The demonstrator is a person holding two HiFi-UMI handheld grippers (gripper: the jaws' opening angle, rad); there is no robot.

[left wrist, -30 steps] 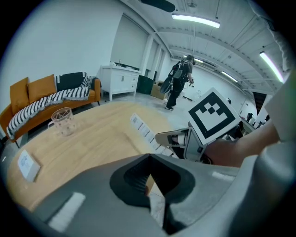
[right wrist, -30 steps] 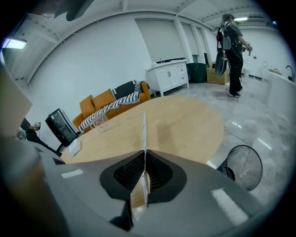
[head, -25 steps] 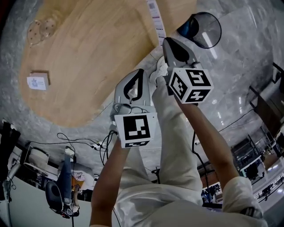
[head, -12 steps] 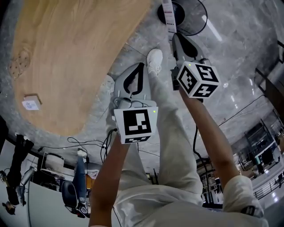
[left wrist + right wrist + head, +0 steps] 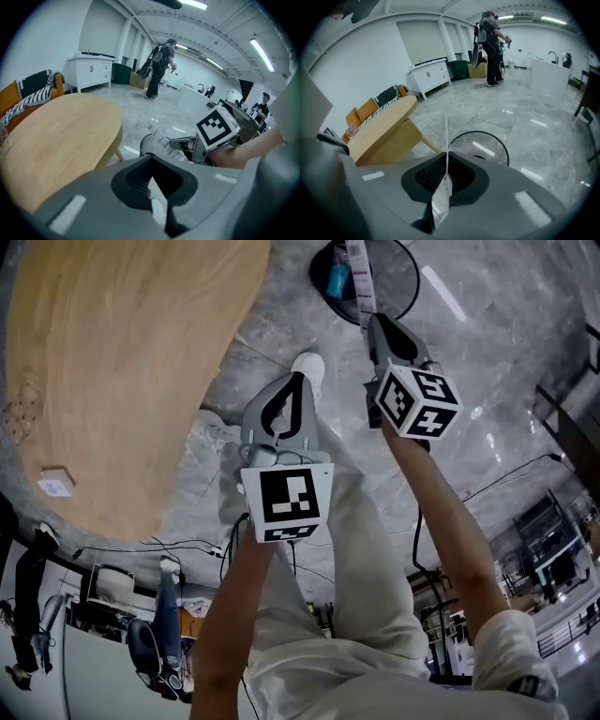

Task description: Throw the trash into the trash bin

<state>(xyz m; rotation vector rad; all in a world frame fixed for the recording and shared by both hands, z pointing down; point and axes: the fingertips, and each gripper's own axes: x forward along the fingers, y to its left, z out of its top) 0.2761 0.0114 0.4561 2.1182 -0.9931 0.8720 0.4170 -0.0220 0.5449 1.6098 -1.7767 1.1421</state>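
Where the head view looks steeply down, the right claw point(image 5: 375, 322) is closed on the lower end of a long paper strip point(image 5: 359, 277). The strip's far end shows against the black wire trash bin point(image 5: 401, 276), and a blue item point(image 5: 337, 280) lies inside the bin. The left claw point(image 5: 298, 381), jaws together and empty, hangs beside a white shoe point(image 5: 309, 367) above the grey marble floor point(image 5: 506, 324). The oval wooden table point(image 5: 112, 352) at left carries a small white box point(image 5: 54, 483). Cables point(image 5: 169, 545) trail on the floor past its edge.

Left gripper view: the left claw point(image 5: 151, 158) grips nothing. Beyond it are the right claw's marker cube point(image 5: 216, 129), the strip point(image 5: 158, 137) and the table point(image 5: 56, 145).

Right gripper view: the strip point(image 5: 446, 136) stands edge-on, pinched between the jaws of the right claw point(image 5: 445, 159), with the bin point(image 5: 487, 143) directly ahead on the floor. The table point(image 5: 379, 124) stands at left. A white cabinet point(image 5: 429, 75) and a person point(image 5: 490, 42) are far back in the bright room.
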